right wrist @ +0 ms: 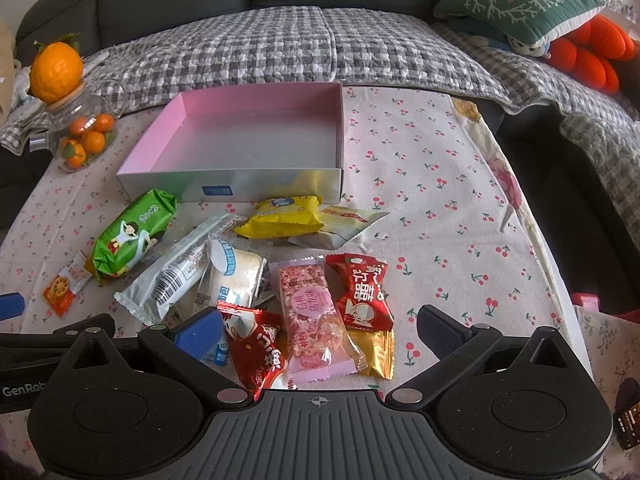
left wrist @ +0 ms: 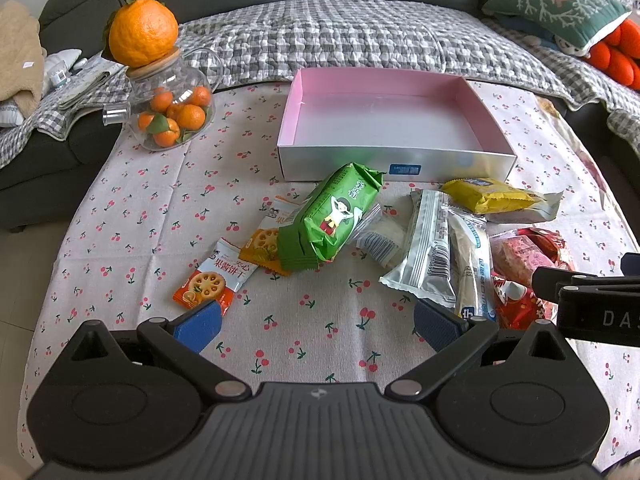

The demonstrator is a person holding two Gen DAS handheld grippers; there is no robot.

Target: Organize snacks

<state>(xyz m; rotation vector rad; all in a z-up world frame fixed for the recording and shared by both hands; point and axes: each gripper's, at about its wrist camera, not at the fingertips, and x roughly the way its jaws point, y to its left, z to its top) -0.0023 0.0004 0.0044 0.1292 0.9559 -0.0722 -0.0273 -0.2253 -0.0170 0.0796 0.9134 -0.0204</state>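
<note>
An empty pink-lined box (left wrist: pixel 492 120) (right wrist: pixel 340 120) stands at the back of the cherry-print table. Snack packs lie in front of it: a green pack (left wrist: pixel 330 216) (right wrist: pixel 132 232), orange lotus-root packets (left wrist: pixel 212 282) (right wrist: pixel 64 288), a silver wrapper (left wrist: pixel 426 248) (right wrist: pixel 176 272), a yellow pack (left wrist: pixel 488 196) (right wrist: pixel 284 216), a pink bar (right wrist: pixel 312 312) and red candies (right wrist: pixel 364 292). My left gripper (left wrist: pixel 318 324) is open above bare cloth, just short of the snacks. My right gripper (right wrist: pixel 320 330) is open, its fingers either side of the pink bar and red candies.
A glass jar of small oranges (left wrist: pixel 172 112) (right wrist: pixel 84 136) with a big orange on its lid stands at the back left. A sofa with a checked blanket (left wrist: pixel 340 44) and cushions (right wrist: pixel 516 4) lies behind the table. The right table edge (right wrist: pixel 560 280) is near.
</note>
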